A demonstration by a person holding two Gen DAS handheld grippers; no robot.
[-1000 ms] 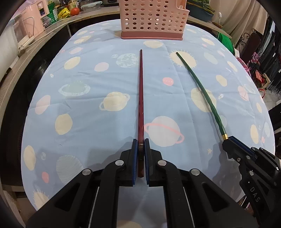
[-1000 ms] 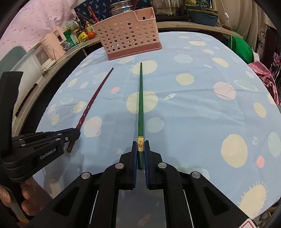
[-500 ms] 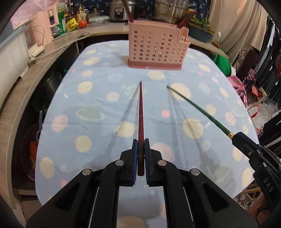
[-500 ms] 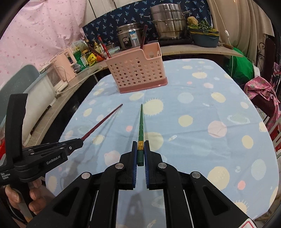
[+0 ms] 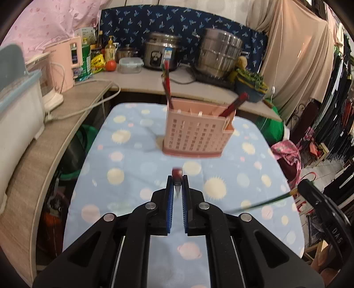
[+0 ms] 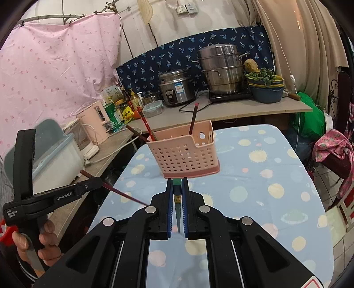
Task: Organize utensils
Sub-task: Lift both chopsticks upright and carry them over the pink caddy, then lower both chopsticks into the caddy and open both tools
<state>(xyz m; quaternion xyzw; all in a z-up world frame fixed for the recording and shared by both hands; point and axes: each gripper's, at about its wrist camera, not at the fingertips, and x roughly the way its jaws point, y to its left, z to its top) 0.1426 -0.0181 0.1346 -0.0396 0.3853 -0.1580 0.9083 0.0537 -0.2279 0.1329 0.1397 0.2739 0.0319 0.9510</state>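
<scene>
Pink basket [image 6: 185, 159], planet-print blue cloth [image 6: 265, 199], red chopstick [image 5: 177, 173], green chopstick [image 5: 261, 202].

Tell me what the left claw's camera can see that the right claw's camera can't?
Only the left wrist view shows the green chopstick sticking out sideways and the clothes rack. Only the right wrist view shows a hand gripping the left claw, plus the wall sockets. Both show the pink basket, the planet tablecloth and the steel pots.

Right tongs [image 6: 177, 188] clamp green chopstick [image 6: 177, 205] before pink basket [image 6: 183, 156].
</scene>
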